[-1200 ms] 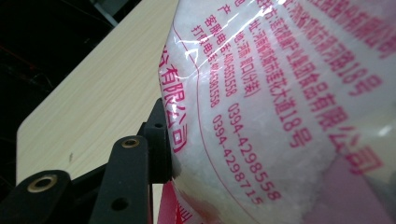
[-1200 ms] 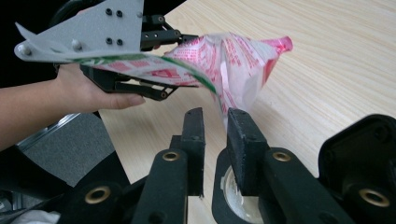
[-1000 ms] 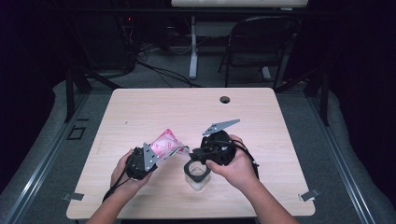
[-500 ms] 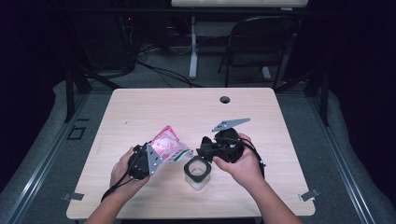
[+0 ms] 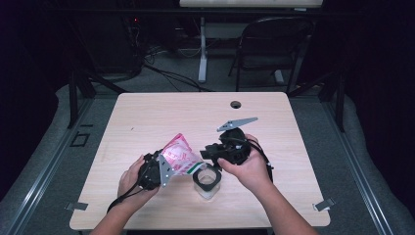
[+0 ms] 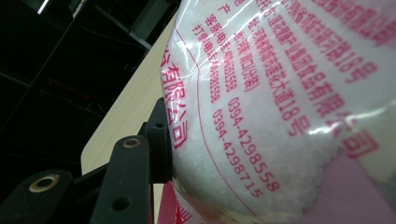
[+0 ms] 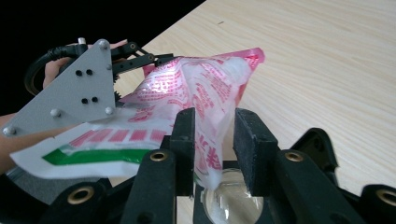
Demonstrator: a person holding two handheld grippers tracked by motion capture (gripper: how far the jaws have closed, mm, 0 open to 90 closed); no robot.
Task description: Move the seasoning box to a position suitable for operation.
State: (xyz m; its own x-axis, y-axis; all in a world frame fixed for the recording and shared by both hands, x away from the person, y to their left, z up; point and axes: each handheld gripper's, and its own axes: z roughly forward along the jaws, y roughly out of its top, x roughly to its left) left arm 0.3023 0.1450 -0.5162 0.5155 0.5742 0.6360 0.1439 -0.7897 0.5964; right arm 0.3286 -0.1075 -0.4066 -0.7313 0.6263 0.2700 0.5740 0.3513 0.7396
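A person at a light wood table (image 5: pixel 147 117) tips one pink-printed plastic bag (image 5: pixel 180 155) of white granules toward one small clear jar (image 5: pixel 207 182) with a dark rim, working a two-jaw gripper in each hand. The left gripper (image 5: pixel 157 166) is clamped on the fat, filled end of the bag, its one visible black jaw pressed into the plastic in the left gripper view. The right gripper (image 7: pixel 214 135) has just been opening: a drooping corner of the bag hangs between its jaws, touching one pad while a clear gap shows at the other, so it grips nothing. The jar stands on the table just below that corner, near the front edge and between the two hands (its mouth shows under the right jaws in the right gripper view).

The risk from here, by the look of it, is spillage. With the right jaws slack, the bag's lower end is unguided, and if it is open, the granules could slide past the narrow jar mouth onto the table. The bag's weight rests on the left grip alone; slick plastic could slip from it. A nudge from the right gripper could also tip the jar.

Count: one bag, one jar, two grippers, one table, one folding chair (image 5: pixel 274 44) beyond it.
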